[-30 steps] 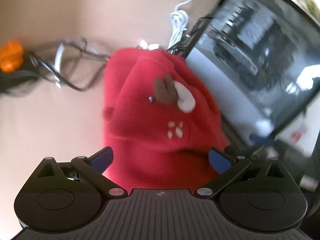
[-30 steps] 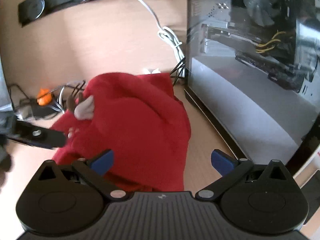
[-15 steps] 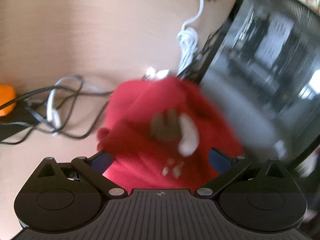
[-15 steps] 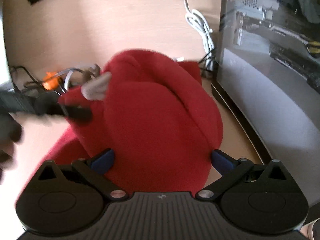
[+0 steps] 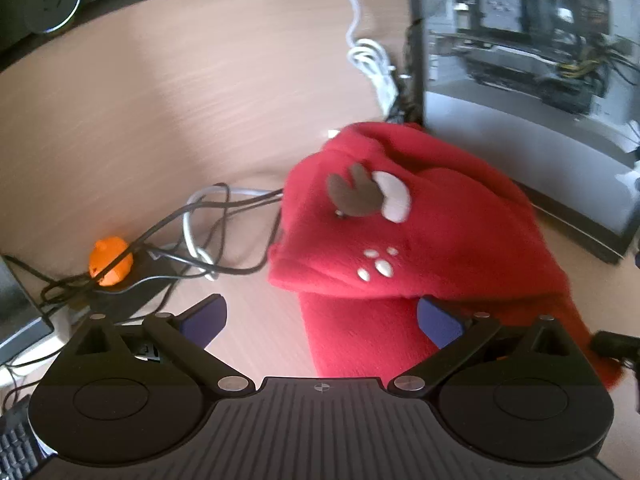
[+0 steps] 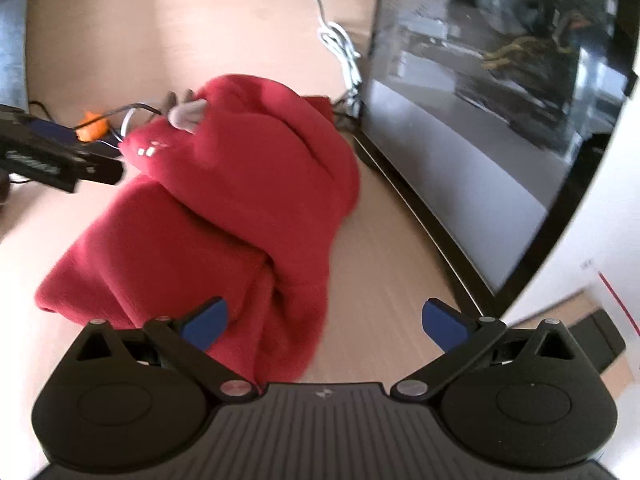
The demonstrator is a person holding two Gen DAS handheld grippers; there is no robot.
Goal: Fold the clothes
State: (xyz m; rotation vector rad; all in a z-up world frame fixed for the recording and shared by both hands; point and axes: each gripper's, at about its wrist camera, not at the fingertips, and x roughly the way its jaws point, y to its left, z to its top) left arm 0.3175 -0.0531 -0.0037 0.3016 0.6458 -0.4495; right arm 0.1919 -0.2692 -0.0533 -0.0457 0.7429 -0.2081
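Note:
A red fleece garment [image 5: 420, 236] with a brown and white paw patch lies bunched and folded over on the wooden desk [image 5: 180, 112]. It also shows in the right wrist view [image 6: 224, 208]. My left gripper [image 5: 322, 318] is open and empty, at the garment's near left edge. My right gripper [image 6: 324, 322] is open and empty, above the garment's near right edge. The left gripper shows in the right wrist view [image 6: 52, 156] at the left, beside the garment.
A glass-sided computer case [image 5: 532, 92] stands right of the garment, also in the right wrist view [image 6: 492, 112]. A white cable [image 5: 372, 60] and a tangle of dark cables [image 5: 200, 236] with an orange clip [image 5: 110, 266] lie behind and left. A keyboard corner [image 5: 16, 448] is at lower left.
Both grippers have pulled back from the garment and stay open. The left view has shifted left, so the garment now lies to the right. The garment has settled lower on the desk.

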